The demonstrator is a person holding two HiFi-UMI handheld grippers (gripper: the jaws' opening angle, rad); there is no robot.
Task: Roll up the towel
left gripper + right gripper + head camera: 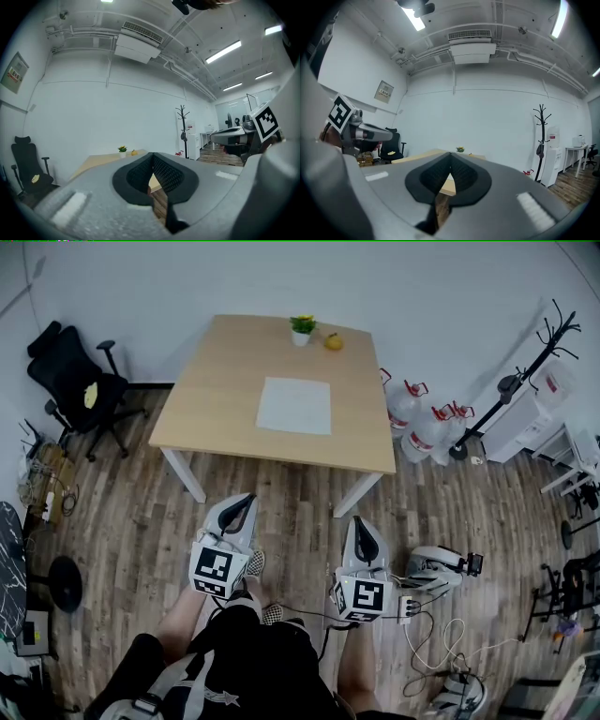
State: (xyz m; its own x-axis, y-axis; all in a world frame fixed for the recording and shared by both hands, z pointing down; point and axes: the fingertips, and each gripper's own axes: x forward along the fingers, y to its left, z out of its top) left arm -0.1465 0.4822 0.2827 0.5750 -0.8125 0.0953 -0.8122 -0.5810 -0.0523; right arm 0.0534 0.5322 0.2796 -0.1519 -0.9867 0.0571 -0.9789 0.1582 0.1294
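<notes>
A white towel (294,405) lies flat in the middle of the wooden table (216,390), well ahead of me. My left gripper (244,502) and right gripper (362,532) are held level over the wood floor, short of the table's near edge. Both are shut with nothing between the jaws. In the left gripper view the left gripper (152,161) points at the table (101,160); in the right gripper view the right gripper (450,161) points the same way. The towel is hidden in both gripper views.
A small potted plant (302,329) and a yellow fruit (334,341) sit at the table's far edge. A black office chair (77,385) stands at the left. Water bottles (417,418) and a coat rack (525,381) stand at the right. Cables (441,634) lie on the floor.
</notes>
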